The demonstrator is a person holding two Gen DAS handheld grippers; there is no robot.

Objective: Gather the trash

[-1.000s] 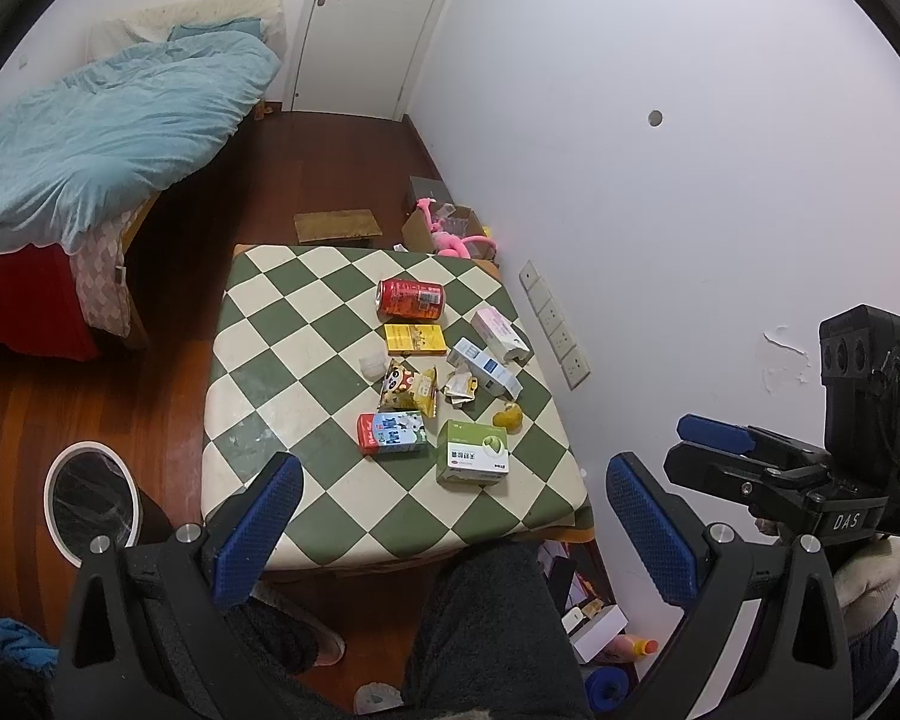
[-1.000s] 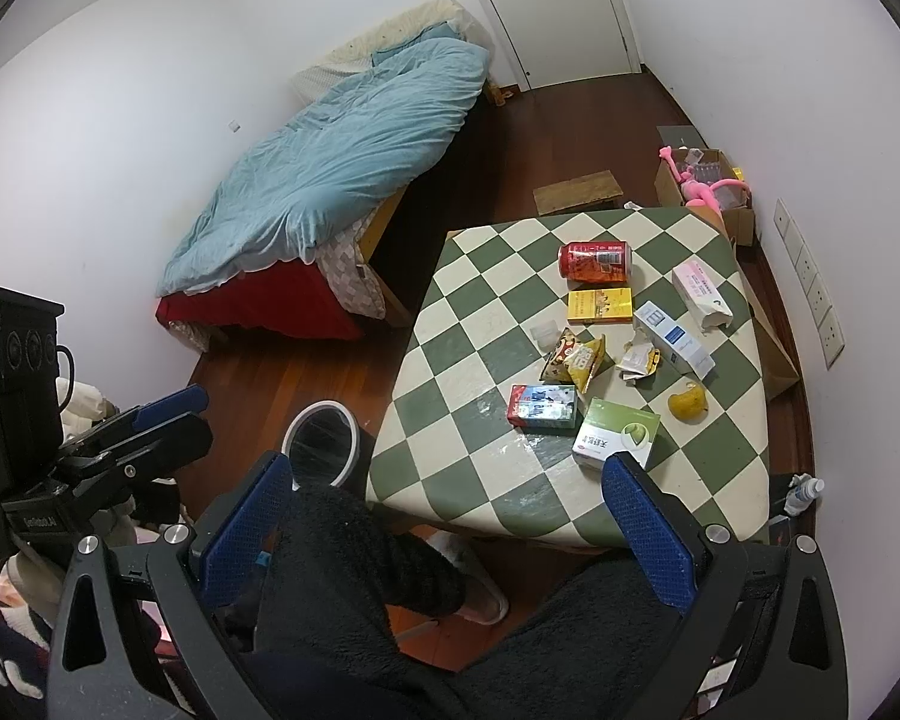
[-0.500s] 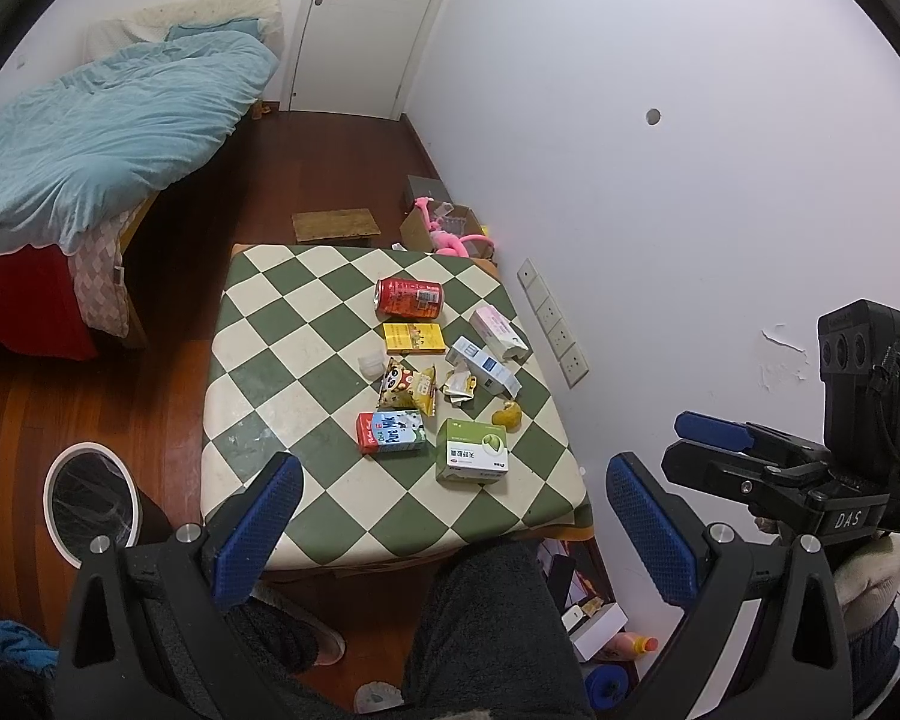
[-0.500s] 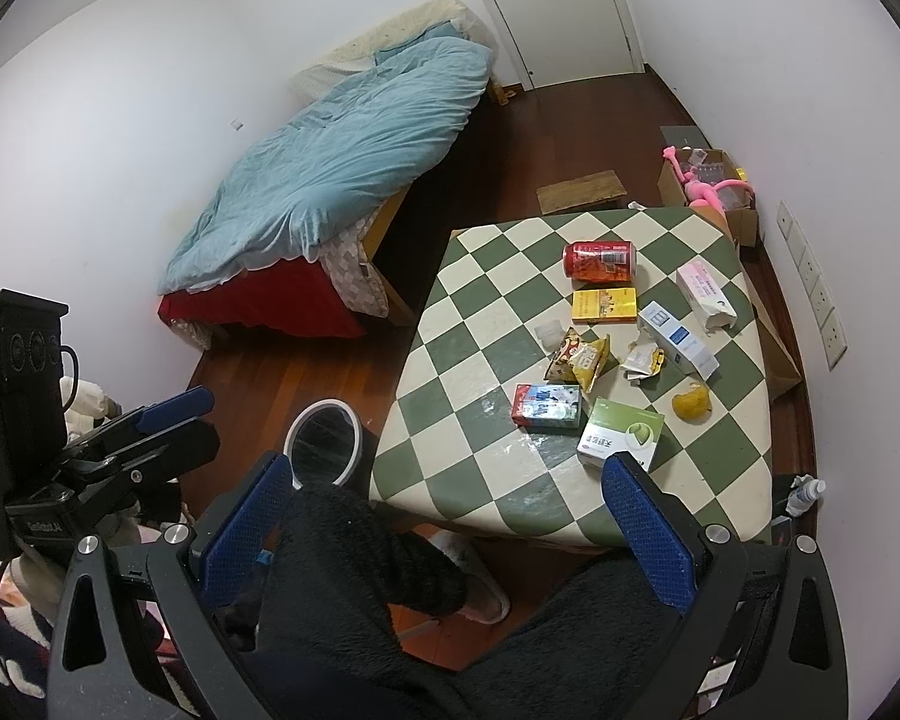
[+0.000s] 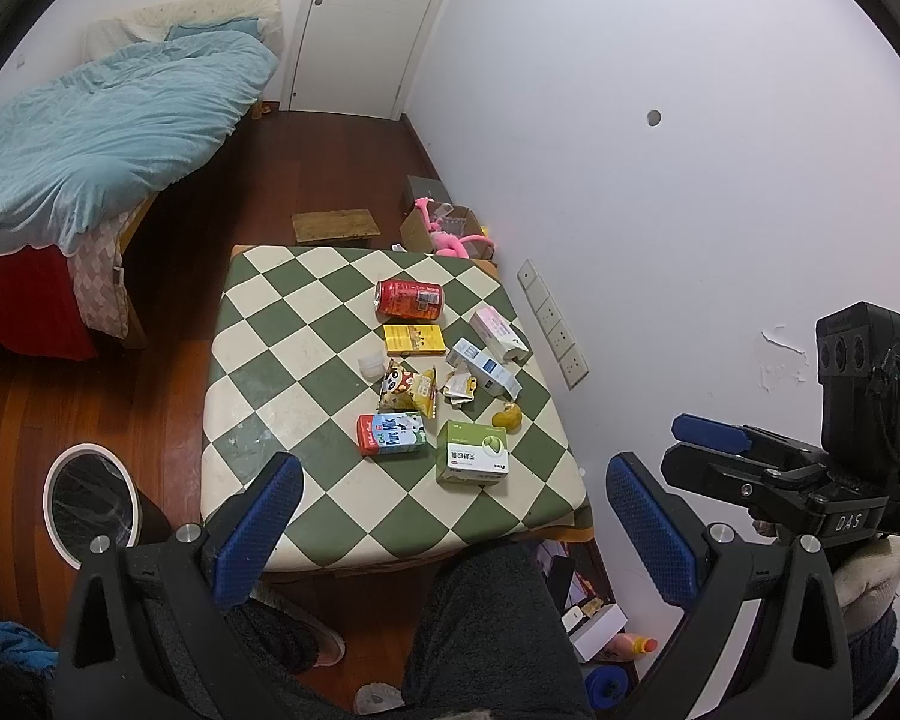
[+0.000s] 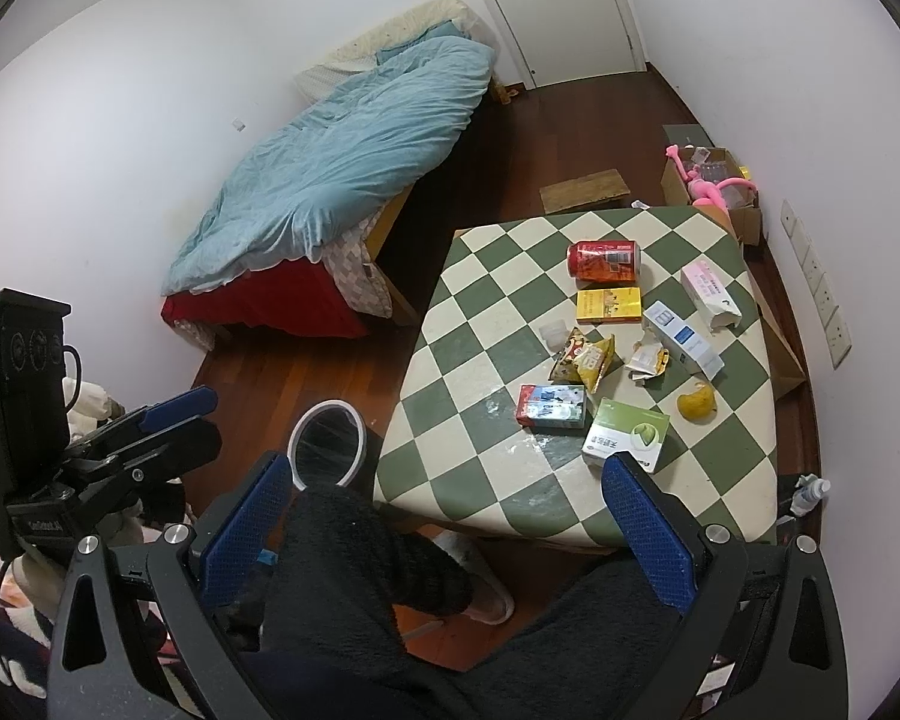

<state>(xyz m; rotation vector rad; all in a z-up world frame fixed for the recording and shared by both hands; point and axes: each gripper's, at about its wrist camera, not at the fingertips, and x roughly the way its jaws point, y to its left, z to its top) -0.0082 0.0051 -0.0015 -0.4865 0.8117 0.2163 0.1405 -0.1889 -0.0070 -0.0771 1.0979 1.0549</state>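
Trash lies on a green-and-white checkered table (image 5: pixel 282 360) (image 6: pixel 486 324): a red can (image 5: pixel 409 299) (image 6: pixel 603 257), a yellow box (image 5: pixel 413 339), a snack bag (image 5: pixel 407 387), a milk carton (image 5: pixel 390 433) (image 6: pixel 551 405), a green-and-white box (image 5: pixel 471 453) (image 6: pixel 626 434), a blue-and-white box (image 5: pixel 483 367), a pink box (image 5: pixel 498 329), a crumpled wrapper (image 5: pixel 461 387) and a yellow peel (image 5: pixel 506 417). A white-rimmed bin (image 5: pixel 90 507) (image 6: pixel 328 443) stands left of the table. My left gripper (image 5: pixel 456 525) and right gripper (image 6: pixel 450 525) are both open and empty, held high above the table's near edge.
A bed with a blue duvet (image 5: pixel 102 120) stands at the left. A cardboard box with a pink toy (image 5: pixel 450 234) and a wooden stool (image 5: pixel 335 225) sit beyond the table. The person's legs (image 5: pixel 492 630) are below the grippers. The white wall (image 5: pixel 660 210) is close on the right.
Both views have shifted only slightly. Both grippers stay open and nothing on the table has moved.
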